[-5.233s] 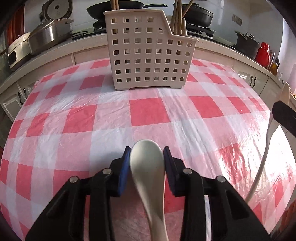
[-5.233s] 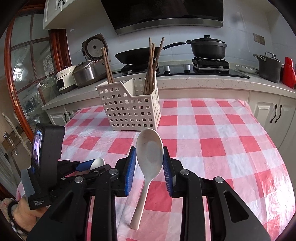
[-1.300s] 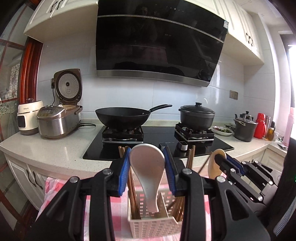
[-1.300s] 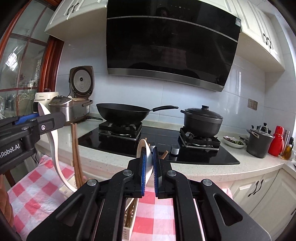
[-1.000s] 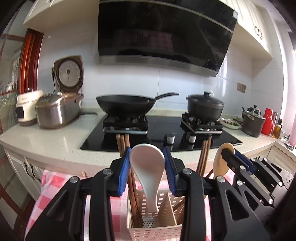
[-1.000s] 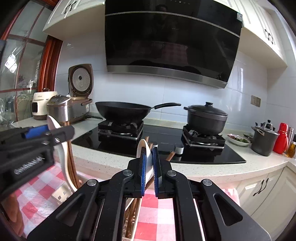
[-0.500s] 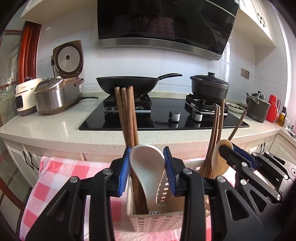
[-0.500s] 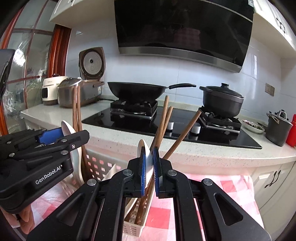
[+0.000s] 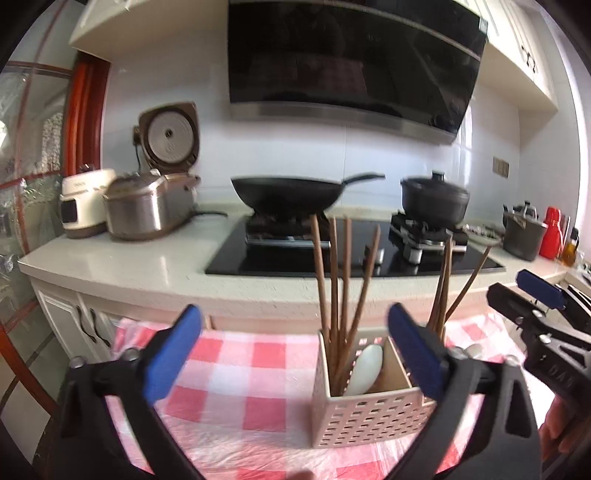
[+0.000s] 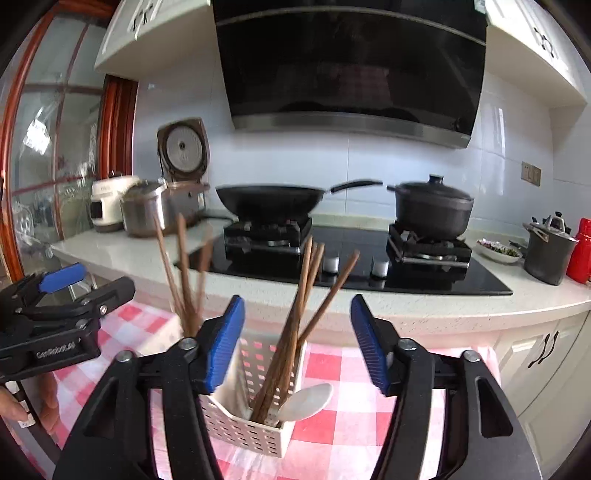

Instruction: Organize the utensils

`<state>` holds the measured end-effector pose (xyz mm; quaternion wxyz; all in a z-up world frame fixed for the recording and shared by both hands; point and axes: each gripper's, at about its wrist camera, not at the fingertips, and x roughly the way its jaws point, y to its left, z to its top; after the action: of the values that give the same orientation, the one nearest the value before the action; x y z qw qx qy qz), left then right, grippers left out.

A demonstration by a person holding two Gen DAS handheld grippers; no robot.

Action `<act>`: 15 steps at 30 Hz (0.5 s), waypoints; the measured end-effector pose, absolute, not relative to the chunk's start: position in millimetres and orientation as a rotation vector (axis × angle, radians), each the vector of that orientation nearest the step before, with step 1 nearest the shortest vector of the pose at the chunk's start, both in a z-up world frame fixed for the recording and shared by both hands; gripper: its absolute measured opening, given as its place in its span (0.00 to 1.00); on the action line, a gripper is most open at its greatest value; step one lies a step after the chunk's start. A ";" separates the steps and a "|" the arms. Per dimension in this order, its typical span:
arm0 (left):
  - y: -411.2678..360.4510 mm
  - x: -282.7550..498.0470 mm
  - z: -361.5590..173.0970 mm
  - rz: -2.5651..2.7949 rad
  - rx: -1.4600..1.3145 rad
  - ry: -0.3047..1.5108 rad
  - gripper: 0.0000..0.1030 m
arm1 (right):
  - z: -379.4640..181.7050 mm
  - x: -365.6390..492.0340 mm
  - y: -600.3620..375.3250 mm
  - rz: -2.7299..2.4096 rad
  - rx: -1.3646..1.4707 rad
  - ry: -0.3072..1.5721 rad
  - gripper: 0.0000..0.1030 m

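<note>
Background, frame center: black wok and lidded pot on the stove. Left: rice cooker on the counter. Top: range hood.

Daylight fills the kitchen in both wrist views, coming mostly from the glass door at the left of frame, where panes blow out to white glare. The white wall tiles read bright and even; the black range hood carries faint dim reflections. Fisheye distortion bends the countertop and cabinets toward the dark, vignetted corners. Motion blur smears the chopsticks at left centre of the right view and softens the wok in the left view. The blue finger pads in the lower left view sit soft, too close for focus.
</note>
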<state>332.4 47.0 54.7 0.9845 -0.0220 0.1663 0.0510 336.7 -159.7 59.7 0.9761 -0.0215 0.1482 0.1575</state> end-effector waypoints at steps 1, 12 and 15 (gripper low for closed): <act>47.8 325.8 60.5 0.106 -0.038 0.325 0.95 | 65.0 331.1 -161.7 0.324 -0.034 0.297 0.66; 41.5 232.6 79.1 0.088 0.002 0.219 0.95 | 78.0 244.9 -168.6 0.351 0.003 0.257 0.81; 38.9 217.1 70.9 0.082 0.011 0.233 0.95 | 75.6 227.7 -171.2 0.357 -0.001 0.257 0.82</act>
<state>217.1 38.9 70.9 0.9924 0.0055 0.1161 0.0407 227.7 -171.2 75.6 0.9759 -0.0003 0.1276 0.1772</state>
